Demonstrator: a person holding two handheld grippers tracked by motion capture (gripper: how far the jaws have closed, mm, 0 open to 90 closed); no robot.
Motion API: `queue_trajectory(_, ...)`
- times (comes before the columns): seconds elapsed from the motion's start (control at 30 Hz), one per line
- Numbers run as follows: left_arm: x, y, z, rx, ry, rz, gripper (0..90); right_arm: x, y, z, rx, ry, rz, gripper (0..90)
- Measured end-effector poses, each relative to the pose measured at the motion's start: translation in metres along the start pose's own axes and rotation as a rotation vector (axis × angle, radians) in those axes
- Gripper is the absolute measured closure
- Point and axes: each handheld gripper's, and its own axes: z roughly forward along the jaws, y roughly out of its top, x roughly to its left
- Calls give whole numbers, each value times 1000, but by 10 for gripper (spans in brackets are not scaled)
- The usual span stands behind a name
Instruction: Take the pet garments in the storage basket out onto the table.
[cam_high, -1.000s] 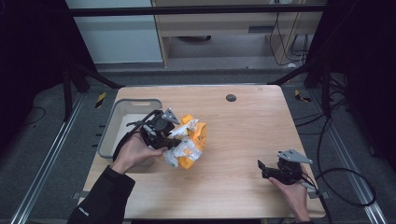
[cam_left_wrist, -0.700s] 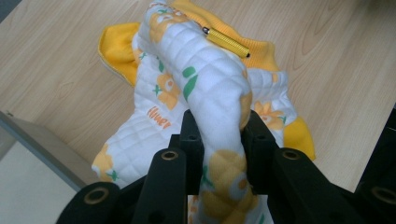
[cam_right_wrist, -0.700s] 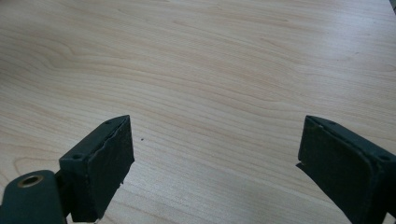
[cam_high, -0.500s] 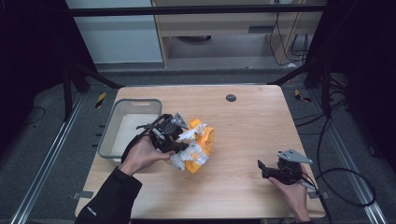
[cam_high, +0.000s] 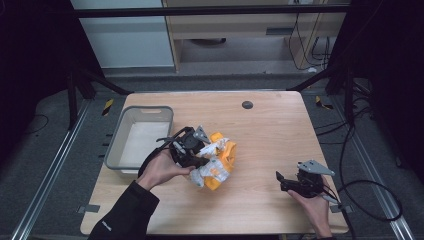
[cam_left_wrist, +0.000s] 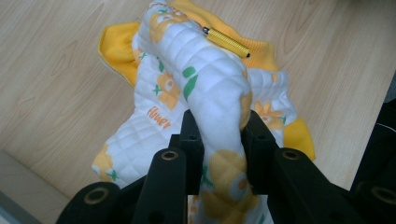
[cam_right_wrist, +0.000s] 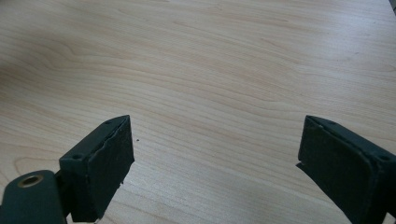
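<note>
Quilted garment (white, orange flowers) was pinched by left tongs above the bench; right tongs were held spread, nothing between.

crumpled yellow-white quilted cloth, on table

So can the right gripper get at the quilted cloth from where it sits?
Probably yes. The right gripper is open, and bare table lies between it and the quilted cloth, though the left gripper is shut on that cloth.
</note>
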Motion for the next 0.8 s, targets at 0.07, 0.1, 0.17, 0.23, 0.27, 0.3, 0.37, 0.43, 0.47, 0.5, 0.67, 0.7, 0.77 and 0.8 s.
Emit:
queue_trajectory(0.07, -1, 0, 3, 3, -4, 2, 732, 0, 0, 0, 0, 0, 0, 104)
queue_trajectory(0.1, -1, 0, 5, 6, -6, 2, 732, 0, 0, 0, 0, 0, 1, 104)
queue_trajectory(0.17, -2, 0, 9, 12, -6, 3, 732, -1, 0, 0, -4, -2, -8, 104)
queue_trajectory(0.23, -3, 1, 12, 15, -6, 5, 732, 0, 0, 0, -1, 0, -3, 104)
queue_trajectory(0.27, -3, 1, 12, 15, -6, 5, 732, 0, 0, 0, -1, 0, -3, 104)
queue_trajectory(0.3, -5, 2, 15, 16, -10, 12, 732, 0, 0, 1, -1, -2, -5, 104)
queue_trajectory(0.37, -7, 3, 18, 14, -19, 15, 732, 0, 0, 0, -1, 0, -2, 104)
queue_trajectory(0.43, -9, 4, 22, 19, -20, 24, 732, 0, 0, 0, -1, 0, -2, 104)
queue_trajectory(0.47, -10, 5, 24, 20, -20, 26, 732, 0, 0, 0, -1, 0, -3, 104)
queue_trajectory(0.5, -10, 5, 25, 20, -23, 27, 732, 0, 0, 0, -1, 1, 0, 104)
queue_trajectory(0.67, -12, 6, 35, 29, -39, 35, 732, 0, 0, 0, -1, 1, -2, 104)
queue_trajectory(0.7, -13, 5, 38, 30, -43, 35, 732, 0, 0, 1, -1, 1, -2, 104)
queue_trajectory(0.77, -14, 5, 42, 32, -49, 39, 732, 0, 0, 0, -1, 1, -3, 104)
queue_trajectory(0.8, -15, 5, 45, 34, -52, 39, 731, 0, 0, 0, -1, 2, 0, 104)
